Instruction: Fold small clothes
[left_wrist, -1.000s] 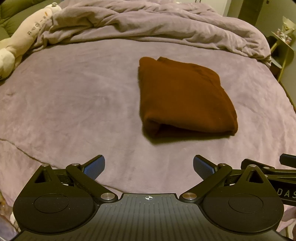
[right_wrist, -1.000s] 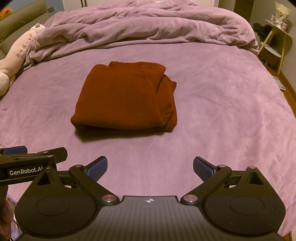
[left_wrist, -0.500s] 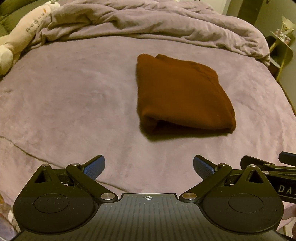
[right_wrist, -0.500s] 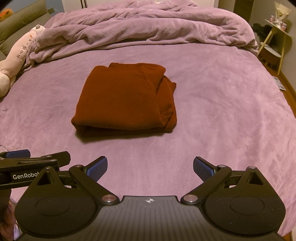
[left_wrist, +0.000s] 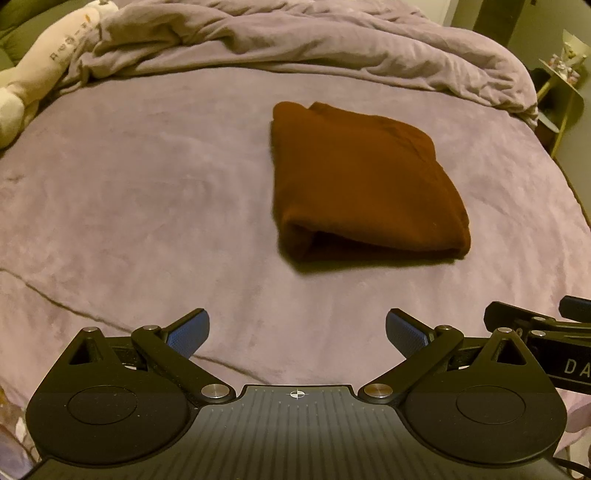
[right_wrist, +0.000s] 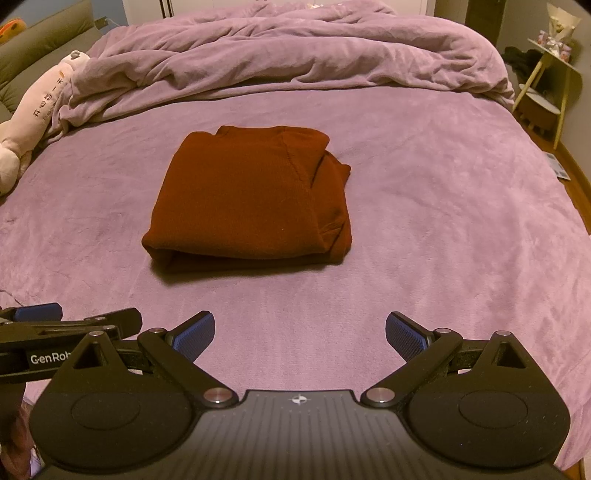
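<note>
Both grippers were held wide open w/ nothing between the pads: your left gripper (left_wrist: 297, 334) and right gripper (right_wrist: 299, 334) hung low over the purple bedspread (right_wrist: 443, 221), side by side. The folded rust-brown garment (right_wrist: 247, 195) lay flat mid-bed, well ahead of the fingers, untouched; from the left cam it sat ahead & to the right (left_wrist: 365, 181). Rumpled duvet (right_wrist: 288, 59) lay beyond it.

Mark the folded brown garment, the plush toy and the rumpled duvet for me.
folded brown garment (right_wrist: 243, 195), right wrist view, middle of its flat top layer.
plush toy (right_wrist: 35, 107), right wrist view, on its pale body with the printed characters.
rumpled duvet (left_wrist: 295, 40), left wrist view, on the bunched folds behind the garment.
</note>
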